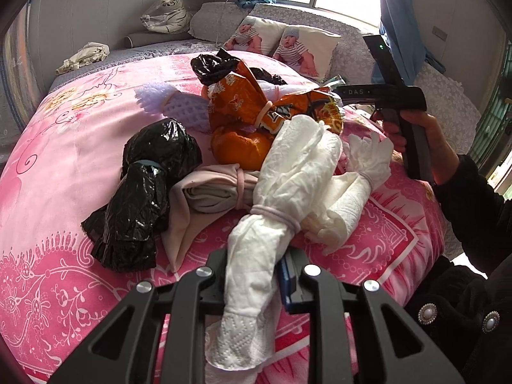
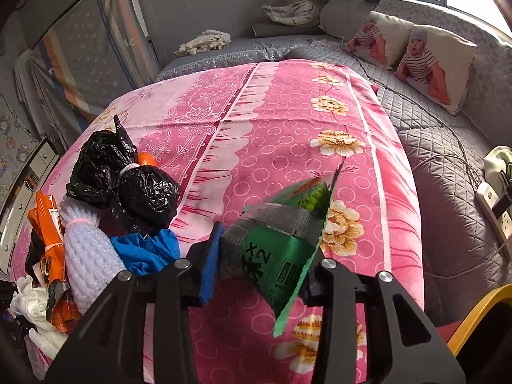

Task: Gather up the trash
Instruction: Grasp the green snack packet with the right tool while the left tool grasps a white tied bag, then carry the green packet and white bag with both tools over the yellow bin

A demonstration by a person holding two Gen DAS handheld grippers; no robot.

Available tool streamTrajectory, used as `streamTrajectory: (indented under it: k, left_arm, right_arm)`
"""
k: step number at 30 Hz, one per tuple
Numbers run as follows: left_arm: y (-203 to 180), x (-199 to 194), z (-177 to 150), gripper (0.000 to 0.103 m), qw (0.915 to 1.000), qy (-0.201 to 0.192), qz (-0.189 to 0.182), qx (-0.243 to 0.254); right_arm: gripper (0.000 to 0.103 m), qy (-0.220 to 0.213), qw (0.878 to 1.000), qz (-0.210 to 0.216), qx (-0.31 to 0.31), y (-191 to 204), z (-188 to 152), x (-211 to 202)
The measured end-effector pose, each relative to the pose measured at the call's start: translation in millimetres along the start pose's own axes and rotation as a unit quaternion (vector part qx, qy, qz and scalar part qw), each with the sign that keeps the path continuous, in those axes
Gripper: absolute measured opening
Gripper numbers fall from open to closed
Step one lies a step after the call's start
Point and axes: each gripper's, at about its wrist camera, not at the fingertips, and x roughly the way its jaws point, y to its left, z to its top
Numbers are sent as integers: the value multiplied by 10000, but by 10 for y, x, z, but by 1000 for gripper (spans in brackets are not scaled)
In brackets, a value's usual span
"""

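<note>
A white paper-towel bundle [image 1: 288, 172], tied with a pink band, lies on the pink floral blanket [image 1: 64, 166]. My left gripper [image 1: 252, 265] is shut on its near end. Around it lie black bag bundles [image 1: 150, 176], an orange snack wrapper [image 1: 243, 108], a tied beige cloth [image 1: 208, 192] and a second white paper bundle [image 1: 355, 185]. In the right wrist view my right gripper [image 2: 265, 256] is shut on a green snack packet [image 2: 281, 246], which it holds tilted above the blanket [image 2: 272, 121]. From the left wrist view, a hand [image 1: 416, 134] holds that right gripper at the pile's far right.
Black bags [image 2: 128, 179], white foam netting [image 2: 89, 252], a blue scrap [image 2: 147, 249] and orange wrappers [image 2: 48, 224] pile up left of the right gripper. Photo pillows [image 2: 425, 60] and a grey quilt [image 2: 448, 166] lie beyond; a power strip [image 2: 496, 211] and cables sit right. A yellow rim [image 2: 480, 316] shows at lower right.
</note>
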Motion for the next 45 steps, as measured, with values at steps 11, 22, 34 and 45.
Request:
streamTrajectory:
  k: [11,22,34,45]
  left_arm:
    - [3,-350,94,20,9983,-571,-12,-129]
    - [-444,-266,517,20,9946,-971,-326,175]
    - [-1100,66,1137,20,9901,-1260,-529,320]
    - [-1817,421,1532,20,9864,-1239,-836,682]
  right_arm:
    - [36,-643,9971,400,6,15,-81,-748]
    - [37,-1239,9900,640,211,-133,-489,-1724]
    - [37,-2151,9688,-655,1041,-915,-800,-2561]
    - [38,-2381,9443,-1783,1405,-1232,-965,-2835]
